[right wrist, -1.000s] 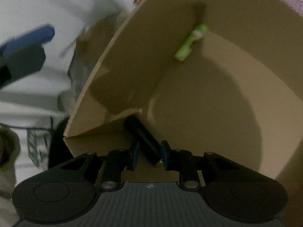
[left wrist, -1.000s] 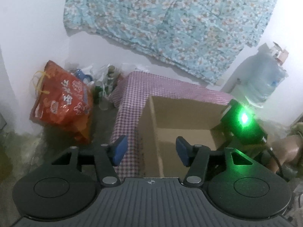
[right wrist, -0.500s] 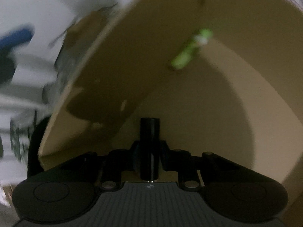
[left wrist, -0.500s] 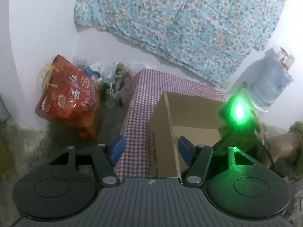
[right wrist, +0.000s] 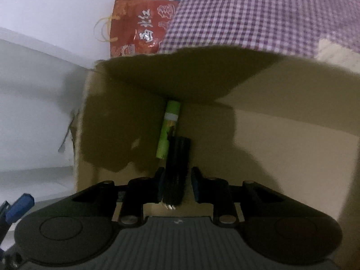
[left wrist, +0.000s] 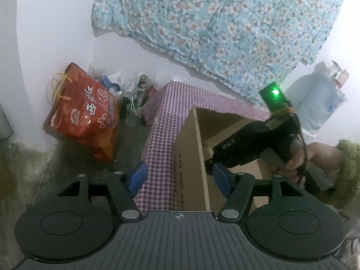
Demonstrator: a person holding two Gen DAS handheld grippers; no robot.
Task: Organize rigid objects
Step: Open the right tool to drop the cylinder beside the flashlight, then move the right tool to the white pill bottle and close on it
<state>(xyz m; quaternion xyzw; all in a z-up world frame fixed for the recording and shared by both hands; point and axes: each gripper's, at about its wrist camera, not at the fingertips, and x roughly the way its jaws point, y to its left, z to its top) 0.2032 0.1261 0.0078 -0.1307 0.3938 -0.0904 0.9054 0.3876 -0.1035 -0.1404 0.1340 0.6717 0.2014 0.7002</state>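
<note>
Hovering inside the cardboard box (right wrist: 281, 148), the right gripper (right wrist: 176, 181) has just loosened around the black cylinder (right wrist: 177, 164), pads apart, while the left gripper (left wrist: 180, 177) spreads empty astride the box wall.

An open cardboard box (right wrist: 281, 139) holds a green tube (right wrist: 169, 130) lying along its wall. Beside the tube, overlapping its near end, a black ribbed cylinder (right wrist: 177, 164) points inward.

Red bag (left wrist: 85, 110) w/ white Chinese chars, box side (left wrist: 180, 164) print – both too blurred to read.
</note>
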